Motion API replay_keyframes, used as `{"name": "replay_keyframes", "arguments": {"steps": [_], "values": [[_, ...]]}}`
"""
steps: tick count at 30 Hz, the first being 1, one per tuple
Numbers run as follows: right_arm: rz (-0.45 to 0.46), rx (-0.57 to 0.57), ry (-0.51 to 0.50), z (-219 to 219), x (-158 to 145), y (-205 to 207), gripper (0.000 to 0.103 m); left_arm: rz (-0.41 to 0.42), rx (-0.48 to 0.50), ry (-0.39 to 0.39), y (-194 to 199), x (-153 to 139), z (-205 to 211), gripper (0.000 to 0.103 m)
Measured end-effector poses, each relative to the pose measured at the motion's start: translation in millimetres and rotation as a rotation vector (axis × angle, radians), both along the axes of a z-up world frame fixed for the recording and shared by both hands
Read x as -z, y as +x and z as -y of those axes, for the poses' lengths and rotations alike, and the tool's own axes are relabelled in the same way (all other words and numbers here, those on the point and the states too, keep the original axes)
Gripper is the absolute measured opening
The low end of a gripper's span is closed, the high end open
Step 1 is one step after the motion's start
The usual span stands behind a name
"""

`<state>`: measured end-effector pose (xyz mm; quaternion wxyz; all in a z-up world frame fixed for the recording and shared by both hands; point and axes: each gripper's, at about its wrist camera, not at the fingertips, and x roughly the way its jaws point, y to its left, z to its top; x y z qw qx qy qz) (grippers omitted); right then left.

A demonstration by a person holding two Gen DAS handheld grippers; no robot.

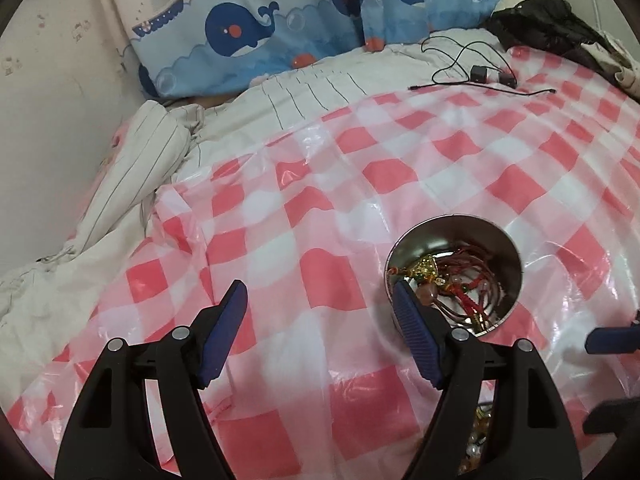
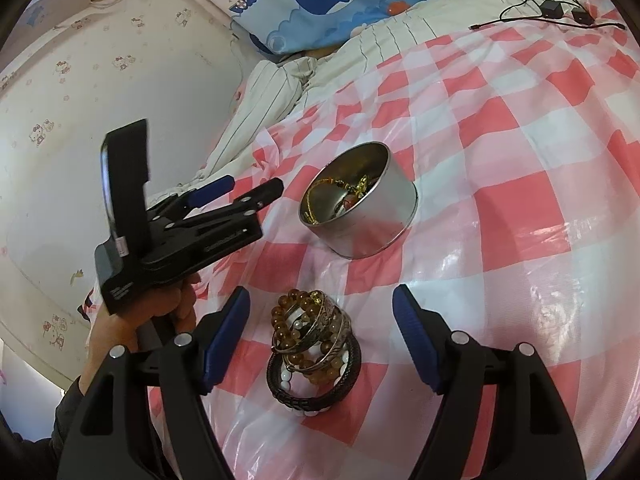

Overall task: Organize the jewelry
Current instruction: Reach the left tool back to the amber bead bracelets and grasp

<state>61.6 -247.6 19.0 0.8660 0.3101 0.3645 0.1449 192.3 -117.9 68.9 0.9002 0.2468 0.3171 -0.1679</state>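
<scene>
A round metal tin (image 1: pixel 516 264) sits on the pink checked plastic sheet (image 1: pixel 320 208) and holds red cord jewelry and a gold charm (image 1: pixel 428 269). The tin also shows in the right wrist view (image 2: pixel 376 236). A stack of bracelets (image 2: pixel 314 344), amber beads, white beads, metal bangles and a black braided band, stands between my right gripper's fingers. My right gripper (image 2: pixel 320 312) is open and empty around the stack, not touching it. My left gripper (image 1: pixel 320 300) is open and empty just left of the tin; it also shows in the right wrist view (image 2: pixel 244 190).
A whale-print pillow (image 1: pixel 280 32) and a striped white quilt (image 1: pixel 140 168) lie at the back left. Black cables and small chargers (image 1: pixel 480 72) lie at the far edge of the sheet. Dark clothes (image 1: pixel 552 24) are piled at the back right. A wall (image 2: pixel 80 120) is on the left.
</scene>
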Motion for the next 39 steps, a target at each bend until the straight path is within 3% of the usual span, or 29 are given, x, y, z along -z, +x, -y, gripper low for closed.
{"name": "replay_keyframes", "arguments": {"steps": [5, 8, 10, 14, 17, 19, 22, 27, 31, 33, 39], "values": [[0.0, -0.005, 0.012, 0, 1, 0, 0.071, -0.035, 0.017, 0.074, 4, 18, 13, 0.071], [0.001, -0.007, 0.008, 1, 0, 1, 0.072, -0.047, 0.03, 0.065, 1, 19, 17, 0.071], [-0.007, -0.009, -0.001, 1, 0, 1, 0.072, -0.055, 0.031, 0.005, -1, 12, 13, 0.071], [-0.025, -0.002, -0.058, 0, 0, 2, 0.072, -0.104, 0.031, -0.205, -10, -10, -16, 0.071], [-0.001, 0.057, -0.044, 14, -4, -4, 0.072, -0.224, 0.058, -0.318, -20, -10, -42, 0.071], [0.008, 0.097, -0.016, 25, -4, -7, 0.072, -0.297, 0.101, -0.333, -29, -2, -50, 0.071], [0.003, 0.126, 0.017, 35, -2, -9, 0.072, -0.351, 0.188, -0.302, -50, 12, -54, 0.071], [-0.016, 0.129, 0.044, 36, 5, -3, 0.072, -0.238, 0.393, -0.155, -100, 15, -41, 0.071], [-0.019, 0.116, 0.037, 31, 7, -1, 0.072, -0.18, 0.393, -0.07, -114, 21, -25, 0.069], [-0.021, 0.11, 0.033, 29, 7, 0, 0.072, -0.174, 0.379, -0.037, -114, 25, -17, 0.064], [-0.025, 0.104, 0.045, 29, 9, 1, 0.072, -0.194, 0.386, 0.035, -111, 40, -1, 0.064]]}}
